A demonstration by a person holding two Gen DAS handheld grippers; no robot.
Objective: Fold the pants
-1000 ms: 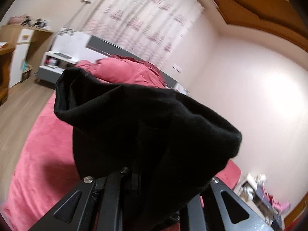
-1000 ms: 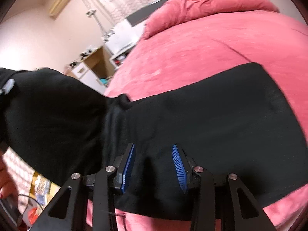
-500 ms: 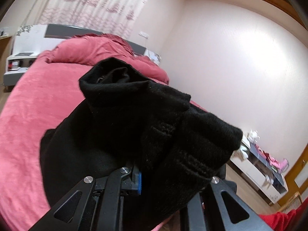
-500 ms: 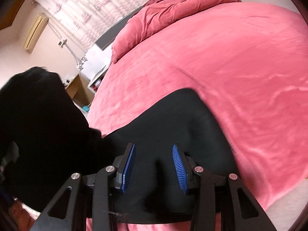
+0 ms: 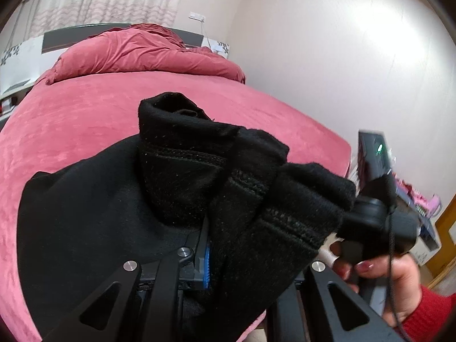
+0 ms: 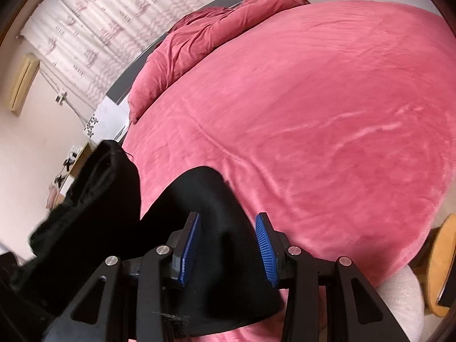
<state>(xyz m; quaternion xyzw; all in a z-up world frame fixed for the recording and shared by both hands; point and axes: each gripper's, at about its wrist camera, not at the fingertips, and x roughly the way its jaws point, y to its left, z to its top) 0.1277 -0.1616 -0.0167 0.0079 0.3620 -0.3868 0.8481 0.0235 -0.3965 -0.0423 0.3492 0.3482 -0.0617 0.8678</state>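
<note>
The black pants (image 5: 94,216) lie partly on the pink bed (image 5: 85,119). My left gripper (image 5: 219,259) is shut on a bunched, stitched end of the pants (image 5: 228,176) and holds it above the flat part. Only one blue pad (image 5: 207,265) shows; cloth hides the other finger. In the right wrist view, my right gripper (image 6: 228,245) hovers open over a rounded fold of the pants (image 6: 205,196), its blue pads (image 6: 189,245) apart and not pressing the cloth. The lifted end (image 6: 94,193) hangs at the left of that view.
A hand in a red sleeve (image 5: 399,282) holds the other gripper's black handle at the right. A crumpled pink duvet (image 5: 136,54) lies at the headboard. The bed (image 6: 327,114) stretches wide beyond the pants. A wooden stool (image 6: 444,265) and a white cushion (image 6: 404,302) stand by the bed's edge.
The left gripper has swung right and sunk toward the bed with the bunched cloth. The right gripper has slid along the pants, so less black cloth and more bare bed show ahead.
</note>
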